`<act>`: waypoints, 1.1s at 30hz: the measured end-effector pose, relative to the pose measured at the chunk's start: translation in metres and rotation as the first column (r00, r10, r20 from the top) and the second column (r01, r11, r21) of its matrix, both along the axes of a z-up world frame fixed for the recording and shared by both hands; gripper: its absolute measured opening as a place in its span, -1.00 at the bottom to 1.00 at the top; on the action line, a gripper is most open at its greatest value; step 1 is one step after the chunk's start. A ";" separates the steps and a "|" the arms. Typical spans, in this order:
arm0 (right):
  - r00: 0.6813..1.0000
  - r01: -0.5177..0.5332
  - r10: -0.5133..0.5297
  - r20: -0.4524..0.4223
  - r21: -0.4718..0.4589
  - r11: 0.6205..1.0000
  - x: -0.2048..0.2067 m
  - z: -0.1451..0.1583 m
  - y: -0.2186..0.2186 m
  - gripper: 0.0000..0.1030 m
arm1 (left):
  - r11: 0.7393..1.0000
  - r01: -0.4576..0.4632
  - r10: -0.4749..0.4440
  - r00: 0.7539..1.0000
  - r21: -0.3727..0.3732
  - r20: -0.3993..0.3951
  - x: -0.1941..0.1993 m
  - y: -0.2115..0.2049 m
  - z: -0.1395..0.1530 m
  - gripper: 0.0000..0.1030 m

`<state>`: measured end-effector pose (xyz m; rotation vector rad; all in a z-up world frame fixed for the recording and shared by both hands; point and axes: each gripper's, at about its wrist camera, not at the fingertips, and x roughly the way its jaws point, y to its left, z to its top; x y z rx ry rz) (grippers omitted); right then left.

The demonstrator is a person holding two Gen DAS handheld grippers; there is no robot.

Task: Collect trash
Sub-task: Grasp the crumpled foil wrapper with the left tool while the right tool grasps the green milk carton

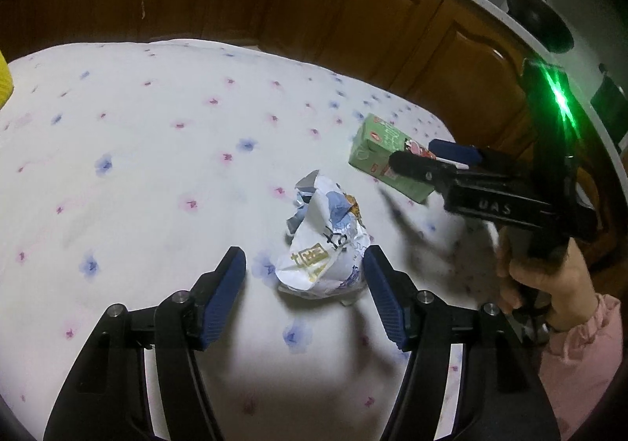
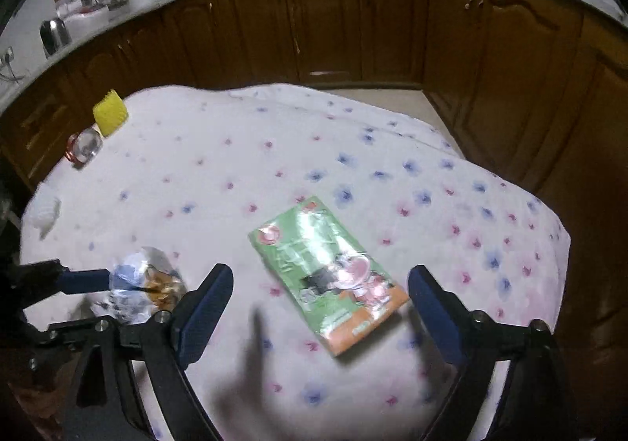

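Note:
A crumpled white wrapper lies on the flowered tablecloth. My left gripper is open, and the wrapper sits between its fingertips, close to the right pad. A green drink carton lies flat on the cloth. My right gripper is open and hovers over the carton's near end. The carton also shows in the left wrist view, with the right gripper above it. The wrapper and the left gripper's finger show at the left of the right wrist view.
A yellow cup, a clear glass object and a white object stand at the table's left edge. Dark wooden cabinets run behind the table under a cluttered counter. A black pan sits on the counter.

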<state>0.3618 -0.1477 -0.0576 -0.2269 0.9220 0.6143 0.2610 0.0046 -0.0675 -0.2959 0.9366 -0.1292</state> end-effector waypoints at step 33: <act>0.994 0.112 -0.113 0.000 -0.040 0.993 0.005 0.003 0.024 0.24 | 0.998 0.047 -0.045 0.998 -0.039 0.054 -0.041 0.021 0.014 -0.46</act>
